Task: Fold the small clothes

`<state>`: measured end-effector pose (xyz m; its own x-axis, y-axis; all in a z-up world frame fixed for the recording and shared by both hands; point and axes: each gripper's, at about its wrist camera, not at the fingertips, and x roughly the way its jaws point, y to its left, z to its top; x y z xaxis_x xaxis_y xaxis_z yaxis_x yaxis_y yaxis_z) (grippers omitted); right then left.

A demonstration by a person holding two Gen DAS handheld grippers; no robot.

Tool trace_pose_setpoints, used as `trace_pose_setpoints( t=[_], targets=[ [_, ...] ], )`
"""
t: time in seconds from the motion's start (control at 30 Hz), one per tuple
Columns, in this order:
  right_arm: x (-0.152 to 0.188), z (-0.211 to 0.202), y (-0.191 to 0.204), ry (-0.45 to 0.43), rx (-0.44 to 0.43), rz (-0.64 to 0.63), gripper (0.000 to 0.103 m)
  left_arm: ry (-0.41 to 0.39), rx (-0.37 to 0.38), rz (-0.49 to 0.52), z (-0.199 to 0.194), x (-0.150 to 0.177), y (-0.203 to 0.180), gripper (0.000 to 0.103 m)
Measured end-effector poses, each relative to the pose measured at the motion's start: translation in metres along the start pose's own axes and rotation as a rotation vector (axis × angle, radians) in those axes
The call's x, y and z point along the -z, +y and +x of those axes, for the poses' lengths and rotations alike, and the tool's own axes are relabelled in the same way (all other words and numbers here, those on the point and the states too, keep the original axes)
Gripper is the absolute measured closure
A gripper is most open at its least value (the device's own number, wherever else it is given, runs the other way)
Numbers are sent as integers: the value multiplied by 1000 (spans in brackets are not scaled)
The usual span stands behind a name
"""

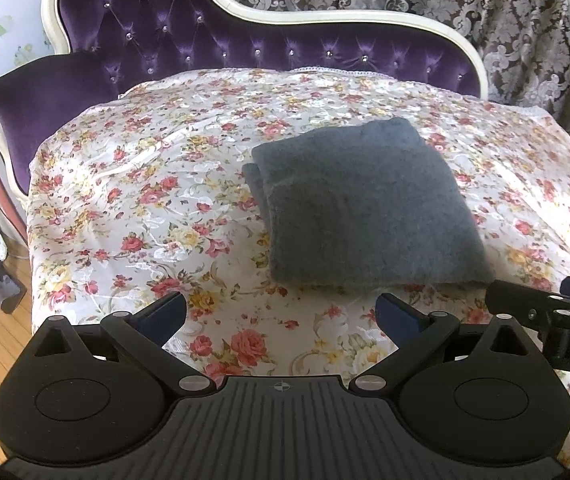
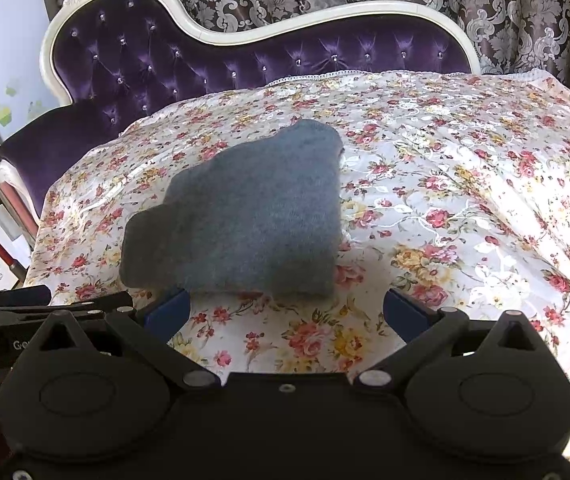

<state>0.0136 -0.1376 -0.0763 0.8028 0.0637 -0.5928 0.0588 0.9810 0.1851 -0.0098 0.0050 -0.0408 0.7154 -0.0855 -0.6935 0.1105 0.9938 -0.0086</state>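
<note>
— Where's the garment?

— The grey knitted garment (image 1: 369,204) lies folded into a thick, roughly square bundle on the floral bedspread (image 1: 133,200), towards the middle of it. From my right wrist camera the same bundle (image 2: 245,216) looks more lopsided, with a lump of folded layers sticking out on its left side. I can't tell what sort of garment it is.

— And your tongs?

— My left gripper (image 1: 283,312) is spread wide, with nothing between the blue pads (image 1: 399,316). It hovers above the bedspread just short of the bundle's near edge, not touching it.

— The right one?

— My right gripper (image 2: 285,310) is spread just as wide and holds nothing. Its left fingertip (image 2: 169,312) sits right at the bundle's near edge; I can't tell whether it touches the wool or only overlaps it in view. The two grippers are side by side, close together.

— Anything behind?

— A purple tufted headboard (image 1: 189,40) with a cream frame, and patterned damask curtains (image 1: 525,20) beyond it.
</note>
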Motion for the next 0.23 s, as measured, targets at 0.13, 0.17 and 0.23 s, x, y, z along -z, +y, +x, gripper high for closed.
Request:
trace_pose_setpoints(
  t=[0.13, 0.17, 0.23],
  targets=[
    [1, 2, -1, 12, -1, 4, 1, 5, -2, -3, 2, 1, 0, 1],
    [1, 3, -1, 14, -1, 5, 1, 5, -3, -3, 2, 1, 0, 1],
    [2, 5, -1, 21, 0, 7, 1, 8, 0, 0, 3, 1, 0, 1]
  ],
)
